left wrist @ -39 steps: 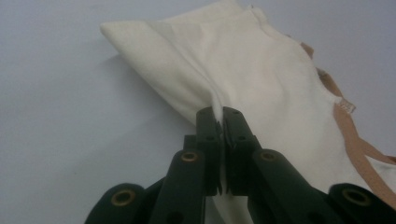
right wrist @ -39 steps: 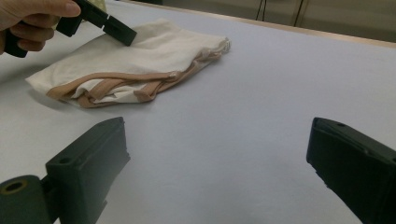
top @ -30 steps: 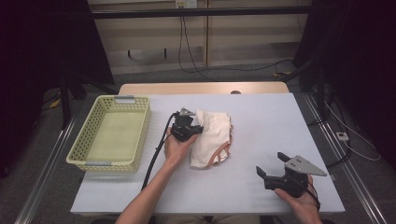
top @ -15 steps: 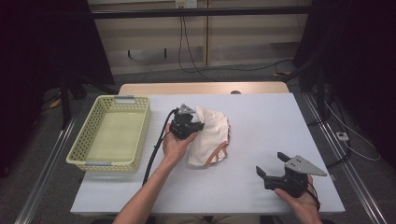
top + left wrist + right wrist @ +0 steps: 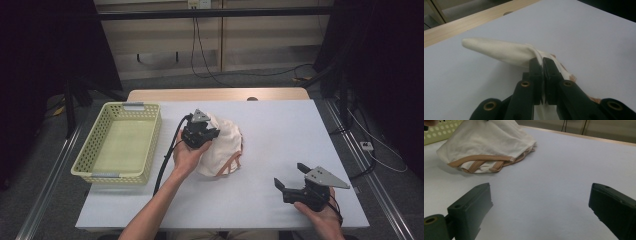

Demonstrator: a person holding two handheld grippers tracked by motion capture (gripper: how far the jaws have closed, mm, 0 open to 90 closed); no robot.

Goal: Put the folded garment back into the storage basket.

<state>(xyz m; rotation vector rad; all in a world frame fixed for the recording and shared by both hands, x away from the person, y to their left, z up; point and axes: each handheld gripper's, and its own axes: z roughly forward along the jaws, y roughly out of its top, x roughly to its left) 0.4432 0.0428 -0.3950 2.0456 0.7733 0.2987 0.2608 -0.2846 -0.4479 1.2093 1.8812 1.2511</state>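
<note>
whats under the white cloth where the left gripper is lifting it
The left gripper pinches the cloth; bare white table shows beneath the raised fold. Tan straps edge it. Beneath the resting part stays hidden.

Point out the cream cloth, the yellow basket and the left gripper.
cream cloth [image 5: 225, 145], high view, on its bare right half.
yellow basket [image 5: 90, 149], high view, on its left wall.
left gripper [image 5: 543, 65], left gripper view, between its shut jaws.

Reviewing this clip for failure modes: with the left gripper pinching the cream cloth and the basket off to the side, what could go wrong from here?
1. The left gripper is shut on a thin fold of the cloth; the fabric could slip out if lifted.
2. Part of the cloth lies on the table, with tan straps at its edge; these might drag or catch the yellow basket rim.
3. The right gripper rests open and apart, so the hanging side has no support.
</note>
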